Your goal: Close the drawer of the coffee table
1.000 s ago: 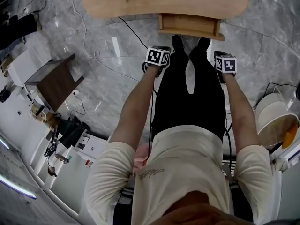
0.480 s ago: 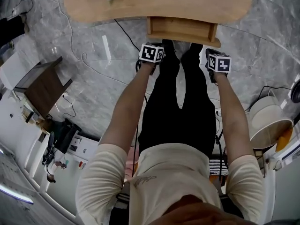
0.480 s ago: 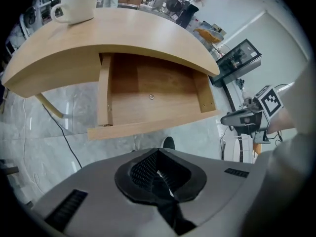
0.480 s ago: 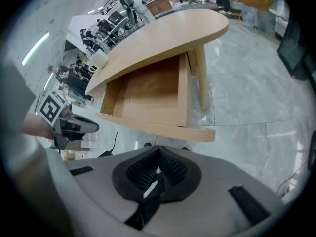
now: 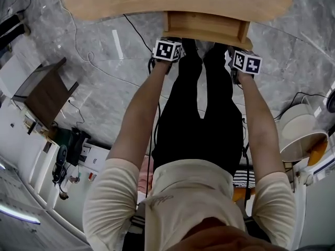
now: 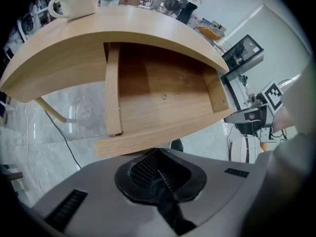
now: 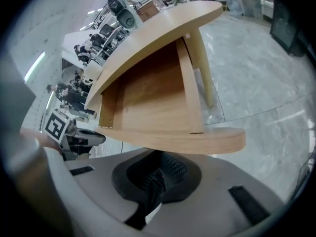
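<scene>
Drawer [image 5: 205,27] stands out from the table's [image 5: 157,1] near edge: not yet closed. Left claw [image 6: 158,172] and right claw [image 7: 155,179] pressed together, empty, just before its front panel. We judge the whole push remains.

Light wood drawer [image 5: 205,27] is open, pulled out from under the rounded wooden desk [image 5: 172,1], sitting level, bare wood bottom showing between its side walls.

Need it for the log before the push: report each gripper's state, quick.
Left gripper: shut, jaws together, holding nothing.
Right gripper: shut, jaws together, holding nothing.
</scene>
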`<state>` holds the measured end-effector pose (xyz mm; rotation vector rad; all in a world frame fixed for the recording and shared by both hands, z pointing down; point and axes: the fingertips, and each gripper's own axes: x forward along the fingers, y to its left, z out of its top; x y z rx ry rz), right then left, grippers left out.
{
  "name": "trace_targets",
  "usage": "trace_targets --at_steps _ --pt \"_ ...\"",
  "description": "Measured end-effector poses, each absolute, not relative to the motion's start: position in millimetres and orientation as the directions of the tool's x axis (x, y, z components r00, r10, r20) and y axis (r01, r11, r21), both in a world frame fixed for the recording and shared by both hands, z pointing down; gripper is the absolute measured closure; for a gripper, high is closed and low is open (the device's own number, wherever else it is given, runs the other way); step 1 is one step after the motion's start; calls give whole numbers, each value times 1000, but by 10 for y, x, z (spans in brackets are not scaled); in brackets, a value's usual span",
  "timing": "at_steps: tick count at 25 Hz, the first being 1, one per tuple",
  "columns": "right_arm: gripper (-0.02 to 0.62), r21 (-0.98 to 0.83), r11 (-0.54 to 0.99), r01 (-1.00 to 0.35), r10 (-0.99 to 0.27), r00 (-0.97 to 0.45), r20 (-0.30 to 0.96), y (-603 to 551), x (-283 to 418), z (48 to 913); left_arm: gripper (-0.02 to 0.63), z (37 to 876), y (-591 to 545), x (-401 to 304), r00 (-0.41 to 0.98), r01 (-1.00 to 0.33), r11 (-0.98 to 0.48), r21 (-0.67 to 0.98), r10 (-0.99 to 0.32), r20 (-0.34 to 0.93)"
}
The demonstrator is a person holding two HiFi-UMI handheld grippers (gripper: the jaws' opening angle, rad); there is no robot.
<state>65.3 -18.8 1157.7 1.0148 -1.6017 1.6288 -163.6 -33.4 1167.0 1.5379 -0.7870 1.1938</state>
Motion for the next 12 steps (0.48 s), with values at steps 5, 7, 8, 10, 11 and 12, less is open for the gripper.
trace_targets --at_steps 5,7,8,10,11,12 --pt "600 -518 -106 -849 -62 -514 855 -201 653 11596 601 11742 -379 -1615 322 -920 -227 320 28 946" --pt "600 -517 -111 -849 -64 -513 856 -221 644 11563 601 11723 -393 -1611 339 -923 -198 331 -11 941" --pt "600 -515 -109 -850 -69 -510 857 -246 650 11544 601 11704 -407 -1605 341 -924 -193 330 -26 940" --pt "601 -506 -107 -856 -72 -501 863 -298 689 11511 601 11665 -436 -1569 334 -923 -211 321 -31 942" --pt "601 -501 -107 -859 -68 -497 865 -313 714 11490 601 11639 -441 -1542 332 -921 -224 318 -26 943" --pt "600 -499 -105 -861 -63 -495 867 -322 736 11464 601 11609 -442 -1518 332 -919 -231 318 -20 943"
